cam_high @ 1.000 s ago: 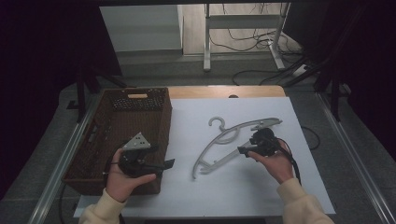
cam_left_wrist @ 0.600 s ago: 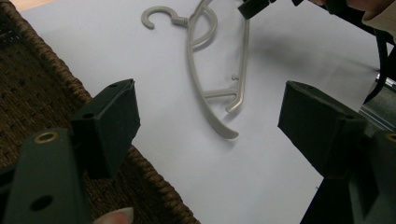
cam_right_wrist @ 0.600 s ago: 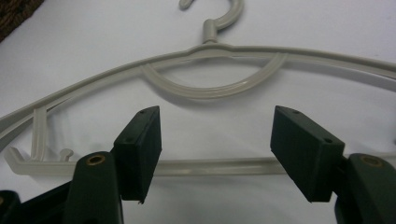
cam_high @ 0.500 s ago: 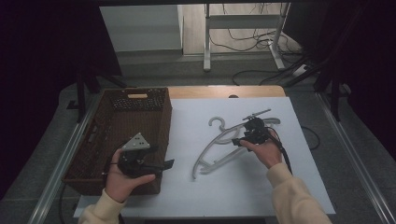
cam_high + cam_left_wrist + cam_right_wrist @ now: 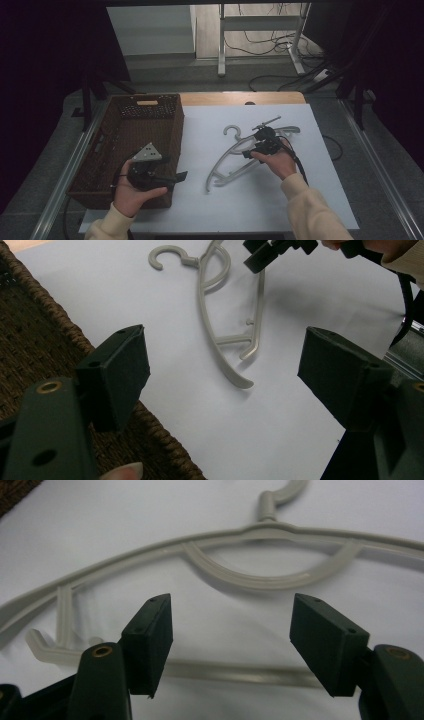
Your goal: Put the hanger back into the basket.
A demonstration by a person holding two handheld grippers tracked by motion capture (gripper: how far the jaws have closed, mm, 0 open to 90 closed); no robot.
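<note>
Hanger [image 5: 240,160] flat on white sheet [image 5: 300,200], right of basket [image 5: 105,150]. Right gripper [image 5: 231,640] just above hanger's middle, jaws spread wide, nothing between them. Left gripper [image 5: 222,375] over basket's near right corner, jaws likewise parted and empty, well apart from hanger.

dim, dark surroundings; white mat [image 5: 260,200] evenly lit; near tongs blurred, soft shadows.

Cables [image 5: 260,45] trail around metal legs [image 5: 221,45] beyond the table
</note>
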